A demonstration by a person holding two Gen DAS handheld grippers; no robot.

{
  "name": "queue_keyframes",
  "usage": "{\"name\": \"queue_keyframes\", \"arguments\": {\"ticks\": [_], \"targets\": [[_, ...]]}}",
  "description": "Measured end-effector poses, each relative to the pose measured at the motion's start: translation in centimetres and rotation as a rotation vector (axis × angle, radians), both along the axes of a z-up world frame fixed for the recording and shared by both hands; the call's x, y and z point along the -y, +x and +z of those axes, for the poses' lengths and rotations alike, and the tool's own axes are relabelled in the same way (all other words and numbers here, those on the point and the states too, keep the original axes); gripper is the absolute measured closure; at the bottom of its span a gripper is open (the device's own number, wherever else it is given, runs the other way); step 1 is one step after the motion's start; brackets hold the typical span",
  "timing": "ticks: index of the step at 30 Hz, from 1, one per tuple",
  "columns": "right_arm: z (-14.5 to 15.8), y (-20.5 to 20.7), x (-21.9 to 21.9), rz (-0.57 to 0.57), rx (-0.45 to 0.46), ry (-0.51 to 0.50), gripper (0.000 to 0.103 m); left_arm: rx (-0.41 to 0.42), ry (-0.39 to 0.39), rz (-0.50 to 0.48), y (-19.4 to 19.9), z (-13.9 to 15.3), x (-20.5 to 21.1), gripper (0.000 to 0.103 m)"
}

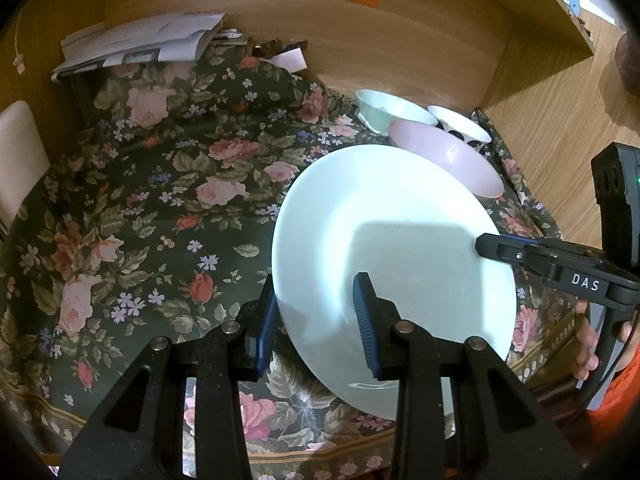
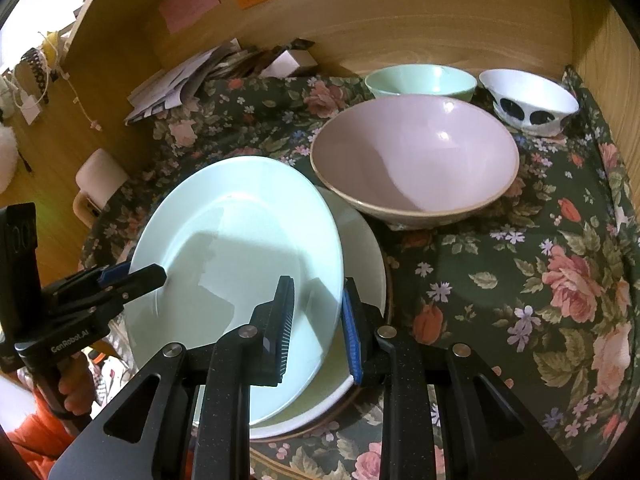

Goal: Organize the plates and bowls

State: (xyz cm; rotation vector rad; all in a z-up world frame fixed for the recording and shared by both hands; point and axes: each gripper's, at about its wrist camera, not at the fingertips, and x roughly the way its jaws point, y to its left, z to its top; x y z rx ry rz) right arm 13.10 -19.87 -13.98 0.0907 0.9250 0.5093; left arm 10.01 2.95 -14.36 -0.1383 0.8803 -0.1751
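Note:
A pale green plate [image 1: 400, 248] [image 2: 240, 248] is held tilted between both grippers. My left gripper [image 1: 316, 320] straddles its left rim with the jaws wide apart. My right gripper [image 2: 316, 328] straddles its right rim, jaws a little apart around the edge. The plate lies over a white plate [image 2: 360, 264], which rests on a dark-rimmed plate. Behind stand a large pink bowl [image 2: 416, 160] [image 1: 448, 156], a green bowl [image 2: 420, 80] [image 1: 384, 112] and a white bowl with black spots [image 2: 528, 100] [image 1: 460, 124].
A dark floral cloth [image 1: 160, 208] [image 2: 520, 280] covers the table. Wooden walls [image 1: 360, 40] close in the back and right. A heap of papers [image 1: 140, 44] [image 2: 180, 76] lies at the back left. A cream chair back [image 1: 20, 152] stands at the left edge.

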Motion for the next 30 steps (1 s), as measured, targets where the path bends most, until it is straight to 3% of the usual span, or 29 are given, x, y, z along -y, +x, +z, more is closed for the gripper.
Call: {"name": "queue_keyframes", "arguments": {"ticks": [13,23,30], "targets": [[-0.9,0.4,-0.2,0.004,-0.009,-0.005,0.082,0.003,0.054,0.004,0.8,-0.8,0.3,0.068],[-0.8,0.2,0.1,0.008,-0.006,-0.001,0.082,-0.044,0.025,0.006,1.7,-1.8,0.2,0.066],[-0.7,-0.4,0.4,0.007,0.005,-0.005,0.081,-0.021,0.081,-0.027,1.4,-1.6,1.1,0.055]]}}
